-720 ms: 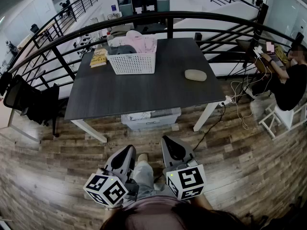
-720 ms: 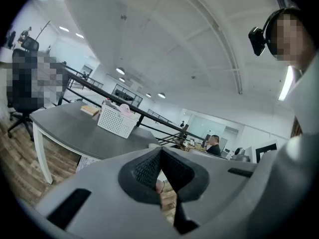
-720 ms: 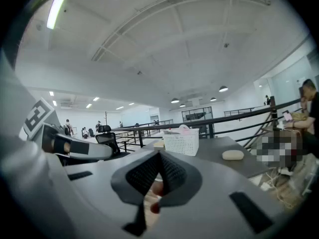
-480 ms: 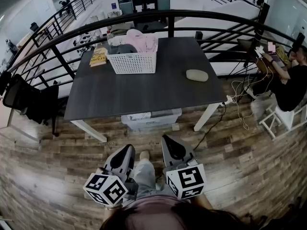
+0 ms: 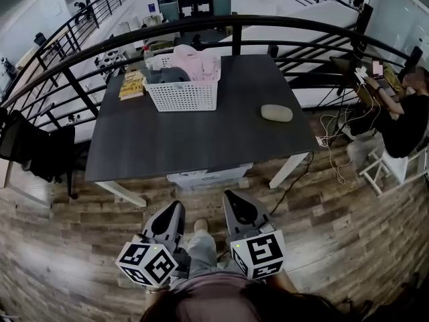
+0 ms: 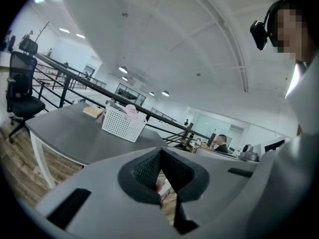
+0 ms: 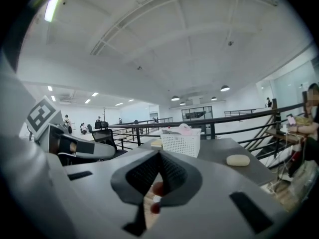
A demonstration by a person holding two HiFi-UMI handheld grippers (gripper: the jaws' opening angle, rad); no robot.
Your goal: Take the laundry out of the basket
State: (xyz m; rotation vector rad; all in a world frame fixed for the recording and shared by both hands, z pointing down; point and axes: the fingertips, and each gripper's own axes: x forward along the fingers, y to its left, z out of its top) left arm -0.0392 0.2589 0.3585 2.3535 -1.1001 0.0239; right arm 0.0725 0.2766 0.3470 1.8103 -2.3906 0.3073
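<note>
Laundry (image 5: 191,62) is piled in the white basket (image 5: 181,96), pink stuff on top, at the far edge of the tabletop (image 5: 201,136) toward the left corner. A yellow book (image 5: 133,84) sits just beside it at that corner, and a beige oval thing (image 5: 276,113) lies near the right edge. Left gripper (image 5: 178,208) and right gripper (image 5: 229,196) hang over the wooden floor (image 5: 335,233), well short of the tabletop, both with fingers clenched on nothing.
</note>
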